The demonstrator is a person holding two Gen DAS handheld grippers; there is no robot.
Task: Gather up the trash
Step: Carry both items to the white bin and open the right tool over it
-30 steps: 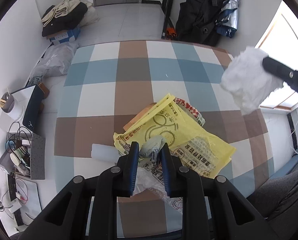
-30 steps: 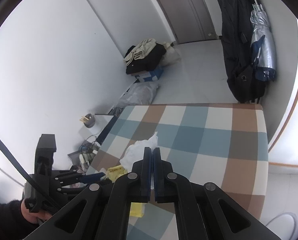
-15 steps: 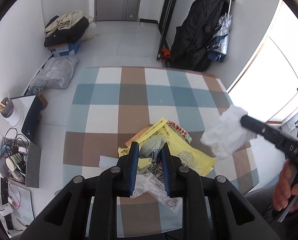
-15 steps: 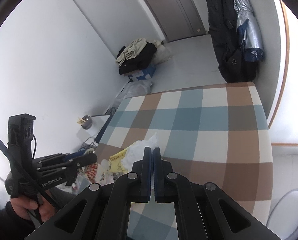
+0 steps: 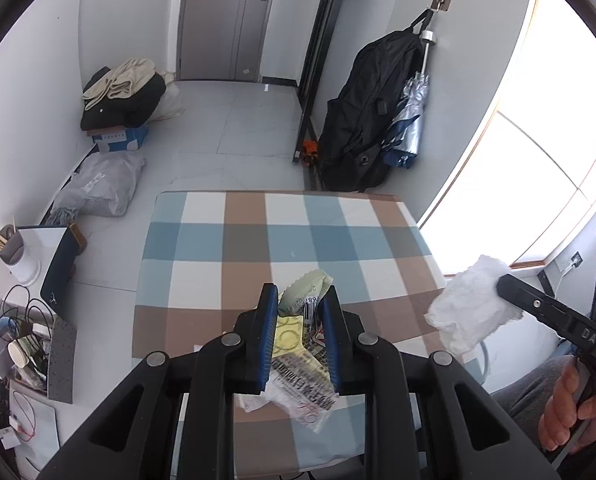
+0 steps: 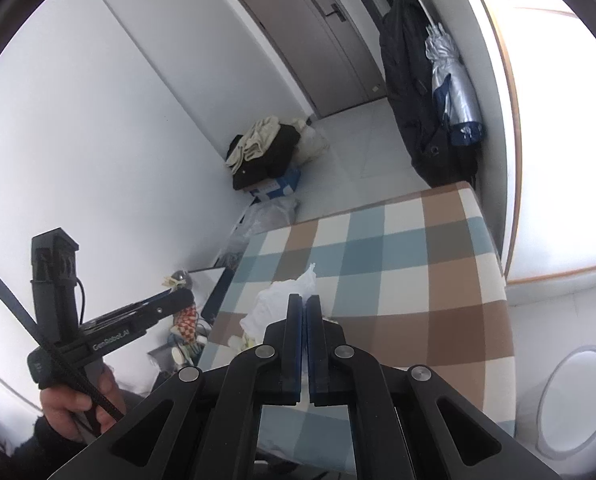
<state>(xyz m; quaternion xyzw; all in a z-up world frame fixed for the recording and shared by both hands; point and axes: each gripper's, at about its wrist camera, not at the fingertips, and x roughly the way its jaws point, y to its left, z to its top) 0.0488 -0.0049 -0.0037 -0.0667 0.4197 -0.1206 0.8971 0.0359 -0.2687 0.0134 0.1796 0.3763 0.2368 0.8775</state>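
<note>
Checked table, far half bare; grey tiled floor. Left gripper clamping wrappers; right gripper pinching tissue.

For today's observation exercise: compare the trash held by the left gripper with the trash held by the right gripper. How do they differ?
The left gripper is shut on a bundle of wrappers, yellow, pale green and clear, with print and a barcode; the right gripper is shut on a plain white crumpled tissue. The wrappers are several flat glossy pieces; the tissue is one soft wad. Both hang lifted above the checked tablecloth.
</note>
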